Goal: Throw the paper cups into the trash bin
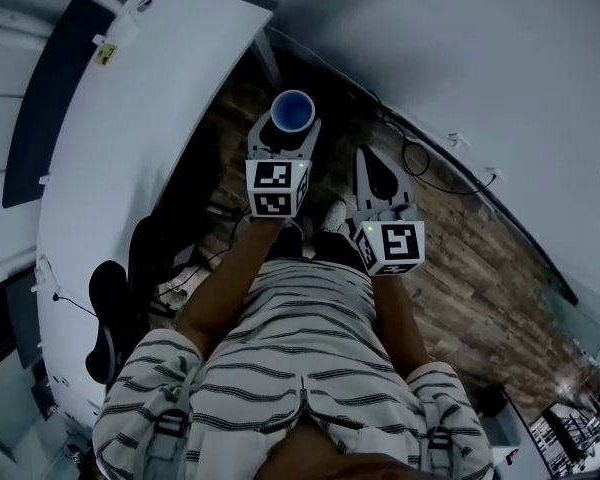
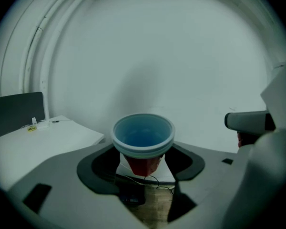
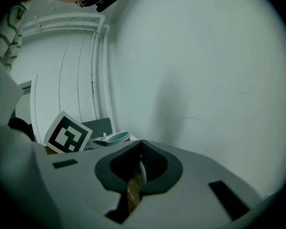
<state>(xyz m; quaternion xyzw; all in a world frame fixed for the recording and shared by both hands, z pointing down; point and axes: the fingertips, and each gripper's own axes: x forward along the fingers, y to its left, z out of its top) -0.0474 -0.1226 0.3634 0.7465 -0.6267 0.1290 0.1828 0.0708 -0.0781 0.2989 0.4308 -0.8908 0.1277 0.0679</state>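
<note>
A paper cup [image 1: 293, 111], red outside and blue inside, stands upright between the jaws of my left gripper [image 1: 290, 130], which is shut on it. In the left gripper view the cup [image 2: 143, 135] fills the gap between the fingers, its open mouth upward, held by its lower body. My right gripper [image 1: 378, 171] hangs just right of the left one, shut with nothing in it. In the right gripper view its jaws [image 3: 140, 146] meet at the tips, and the cup's rim [image 3: 112, 138] shows to the left behind the left gripper's marker cube [image 3: 66, 133]. No trash bin is in view.
A long white table [image 1: 130, 118] runs along the left, with a dark panel [image 1: 50, 98] beyond it. Below me is wooden floor [image 1: 460, 258] with black cables [image 1: 415, 158]. A white wall [image 2: 181, 56] stands close ahead of both grippers.
</note>
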